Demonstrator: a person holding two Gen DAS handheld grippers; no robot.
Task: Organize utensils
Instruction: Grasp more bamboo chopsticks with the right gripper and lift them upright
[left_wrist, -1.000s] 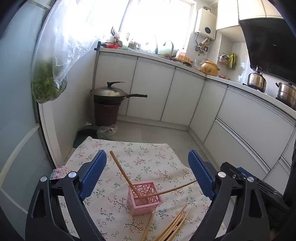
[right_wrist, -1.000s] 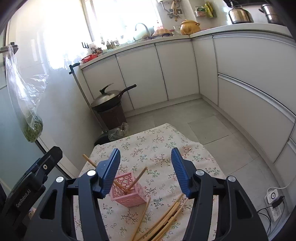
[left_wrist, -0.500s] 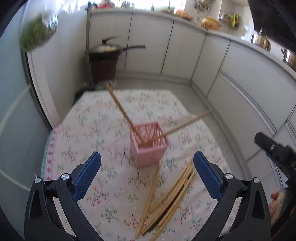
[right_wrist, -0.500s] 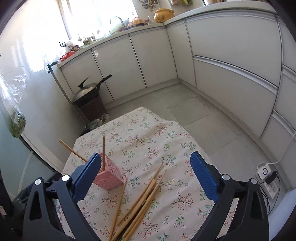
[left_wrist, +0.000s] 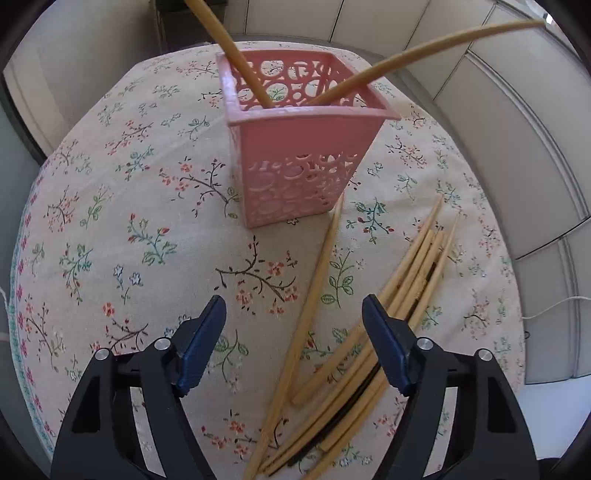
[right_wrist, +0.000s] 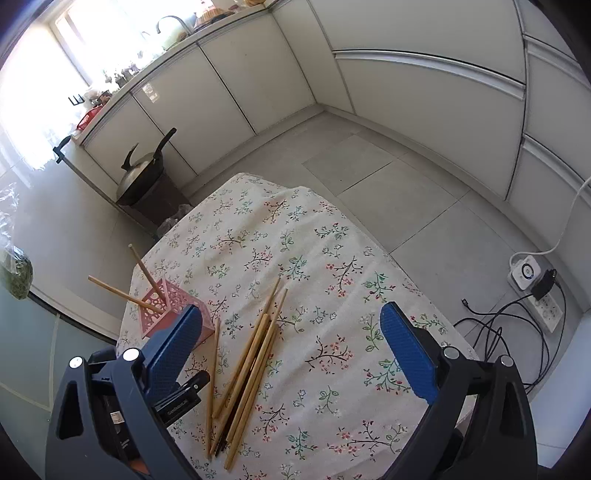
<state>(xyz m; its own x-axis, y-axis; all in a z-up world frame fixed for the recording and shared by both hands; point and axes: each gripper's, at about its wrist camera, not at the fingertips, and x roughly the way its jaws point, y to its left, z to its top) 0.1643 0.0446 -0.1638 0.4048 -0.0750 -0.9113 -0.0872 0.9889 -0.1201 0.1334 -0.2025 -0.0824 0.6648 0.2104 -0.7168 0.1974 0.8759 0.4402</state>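
A floral cloth (left_wrist: 122, 229) covered the table, and on it stood a pink holder (left_wrist: 295, 166) with two chopsticks (left_wrist: 240, 59) leaning out of it in different directions. Just beside the holder lay a loose pile of chopsticks (left_wrist: 373, 354), one single stick (left_wrist: 314, 291) slightly apart from the rest. The left gripper (left_wrist: 291, 343) hung low over the cloth, its jaws closing, with that single stick between them but not touching either pad. The right gripper (right_wrist: 291, 354) stood wide apart above the pile (right_wrist: 251, 365), holding nothing. In the right wrist view the holder (right_wrist: 173, 310) sat near the cloth's left edge, partly behind the gripper's left finger.
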